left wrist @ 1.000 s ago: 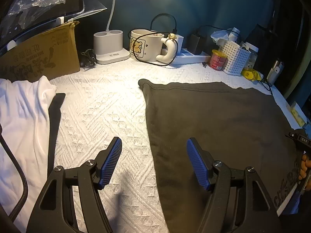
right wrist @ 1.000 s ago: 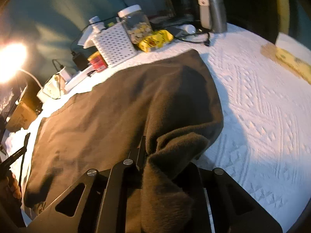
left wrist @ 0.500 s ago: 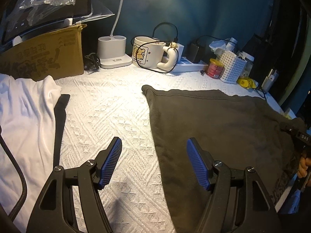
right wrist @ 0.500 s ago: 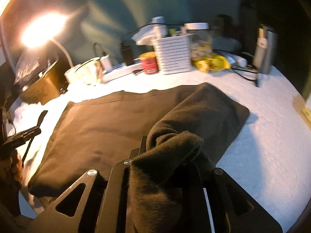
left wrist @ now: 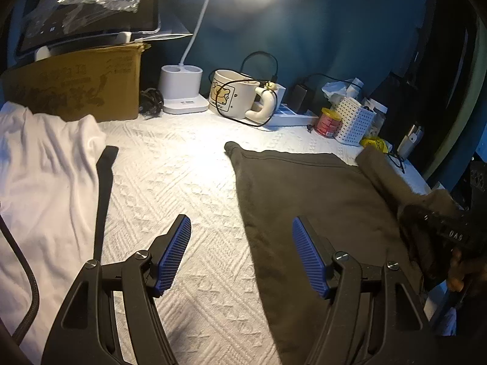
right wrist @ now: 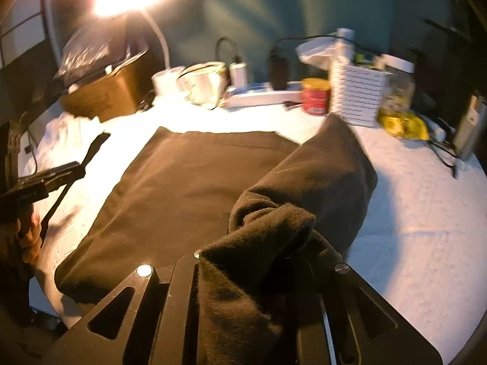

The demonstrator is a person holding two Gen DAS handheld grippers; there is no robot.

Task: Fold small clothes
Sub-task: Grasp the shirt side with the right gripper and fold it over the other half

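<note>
A dark brown garment lies spread on the white textured cover. Its right side is lifted and folded leftward over itself. My right gripper is shut on the bunched right edge of that garment and holds it above the flat part; it shows at the right of the left wrist view. My left gripper is open and empty, hovering over the cover with its right blue pad above the garment's left edge. It shows at the left of the right wrist view.
A white garment lies at the left. A cardboard box, lamp base, mug, red tin, white basket and cables line the back. The table edge is at the right.
My right gripper has carried the garment's right edge up and leftward, so the fold has grown. My left gripper has drawn back and tilted up a little, still open.
</note>
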